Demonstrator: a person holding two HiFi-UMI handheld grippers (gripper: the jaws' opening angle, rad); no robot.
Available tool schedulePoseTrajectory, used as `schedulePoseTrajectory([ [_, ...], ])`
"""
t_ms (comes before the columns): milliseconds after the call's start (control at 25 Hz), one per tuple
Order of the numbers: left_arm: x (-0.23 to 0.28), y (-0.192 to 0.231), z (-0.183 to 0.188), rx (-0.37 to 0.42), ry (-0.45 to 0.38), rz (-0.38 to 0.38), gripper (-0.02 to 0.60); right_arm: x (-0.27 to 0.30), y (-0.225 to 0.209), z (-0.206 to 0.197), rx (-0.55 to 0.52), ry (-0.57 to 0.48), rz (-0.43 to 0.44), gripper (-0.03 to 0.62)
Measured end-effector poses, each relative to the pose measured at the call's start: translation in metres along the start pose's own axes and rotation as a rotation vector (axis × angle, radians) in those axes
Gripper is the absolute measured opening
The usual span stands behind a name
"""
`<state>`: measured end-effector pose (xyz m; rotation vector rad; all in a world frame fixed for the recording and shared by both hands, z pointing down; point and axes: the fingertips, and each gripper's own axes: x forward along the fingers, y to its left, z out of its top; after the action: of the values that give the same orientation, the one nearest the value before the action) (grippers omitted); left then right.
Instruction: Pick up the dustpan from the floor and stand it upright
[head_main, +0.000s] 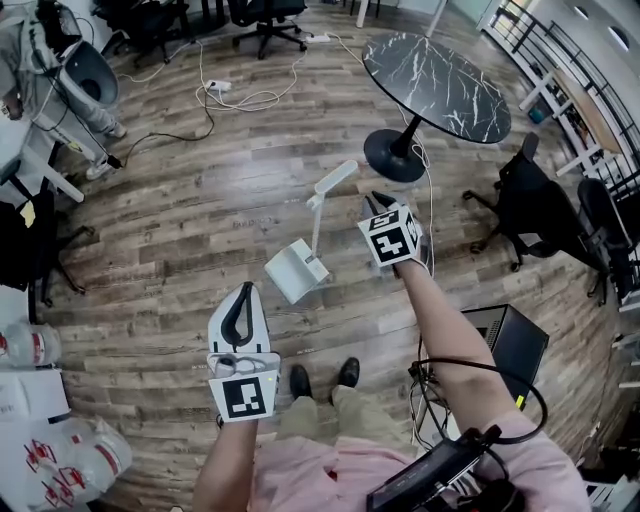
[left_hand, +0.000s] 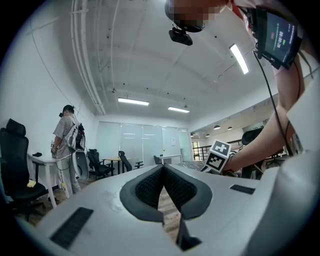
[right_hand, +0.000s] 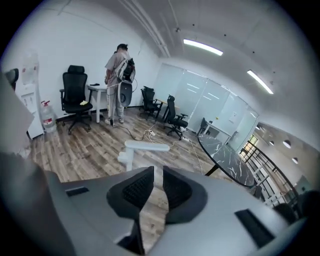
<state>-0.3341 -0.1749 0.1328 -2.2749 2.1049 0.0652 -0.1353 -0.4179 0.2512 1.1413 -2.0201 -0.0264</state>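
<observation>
The dustpan (head_main: 297, 270) is sitting on the wooden floor (head_main: 190, 230), out in the open middle and well away from its edges, just ahead of the person's shoes (head_main: 322, 378). Its pan is resting on the boards and its long pole is rising toward the grip (right_hand: 145, 146), so by my reading it is standing upright on its own. The right claw (head_main: 376, 204) is hovering just beside the top of the pole, to its right and not touching, its jaws parted by a narrow slit with nothing in it. The left claw (head_main: 243, 292) is hanging farther off, nearer the person, jaws pressed together and empty. A round marble table (head_main: 435, 85), office chairs (head_main: 535, 205) and loose cables (head_main: 250, 95) are ringing the spot.
</observation>
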Motion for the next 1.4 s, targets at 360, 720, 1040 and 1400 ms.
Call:
schedulePoseTrajectory([
  [360, 0.004, -0.002, 0.029, 0.033, -0.047, -0.016, 0.009, -0.031, -0.018, 0.02, 0.103, -0.085, -0.028, 0.058],
  [720, 0.005, -0.014, 0.074, 0.085, -0.119, -0.064, 0.009, -0.091, -0.021, 0.04, 0.18, -0.205, -0.043, 0.058],
  [1040, 0.001, -0.032, 0.13, 0.101, -0.199, -0.075, 0.009, -0.16, -0.012, 0.062, 0.233, -0.355, -0.035, 0.058],
  [1400, 0.007, -0.059, 0.215, 0.144, -0.332, -0.096, 0.009, -0.26, 0.0, 0.104, 0.272, -0.581, -0.003, 0.067],
])
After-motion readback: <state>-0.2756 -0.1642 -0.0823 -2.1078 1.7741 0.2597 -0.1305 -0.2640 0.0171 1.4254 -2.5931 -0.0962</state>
